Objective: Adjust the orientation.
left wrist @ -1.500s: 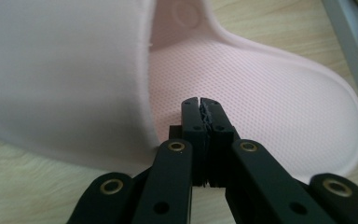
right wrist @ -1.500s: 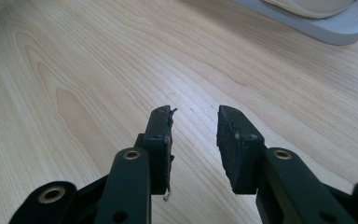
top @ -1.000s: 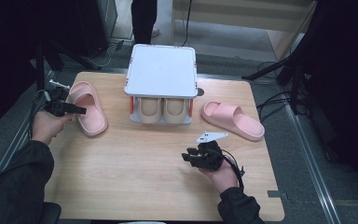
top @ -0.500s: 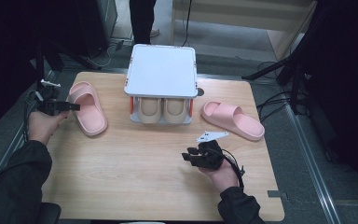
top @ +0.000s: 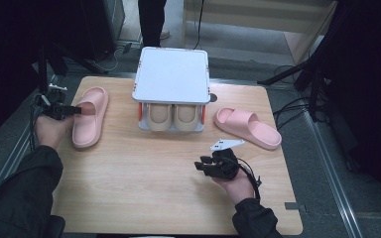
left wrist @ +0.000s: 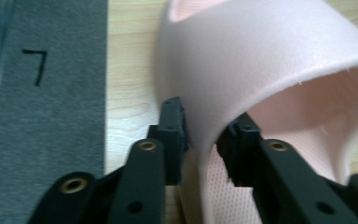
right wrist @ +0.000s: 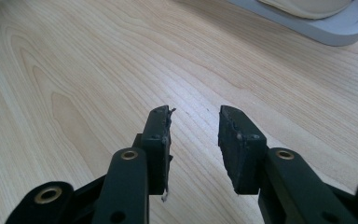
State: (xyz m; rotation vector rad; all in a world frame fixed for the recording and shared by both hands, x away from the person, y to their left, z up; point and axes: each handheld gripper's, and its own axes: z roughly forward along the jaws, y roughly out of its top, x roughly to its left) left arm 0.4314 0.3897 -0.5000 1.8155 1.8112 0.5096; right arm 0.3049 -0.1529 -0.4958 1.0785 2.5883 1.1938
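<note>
A pink slipper [top: 90,119] lies at the table's left, roughly lengthwise. My left gripper [top: 74,110] comes at it from the left and is shut on the side edge of its strap. In the left gripper view the jaws [left wrist: 207,126] pinch the wall of the pink strap [left wrist: 261,60], one jaw outside it and one inside. A second pink slipper [top: 248,128] lies at the right, apart from both grippers. My right gripper [top: 206,166] hovers over bare wood at the front right, open, with nothing between its jaws [right wrist: 195,116].
A white-topped rack [top: 171,74] stands at the back centre, with a beige pair of slippers [top: 171,116] on its lower shelf. Its grey base [right wrist: 317,28] is ahead of the right gripper. Bare wooden table [top: 129,188] stretches in front. Grey floor [left wrist: 37,65] borders the left edge.
The left pink slipper has turned in my left gripper's hold: its near end swung left, so it now lies straighter. The right gripper has stayed put.
</note>
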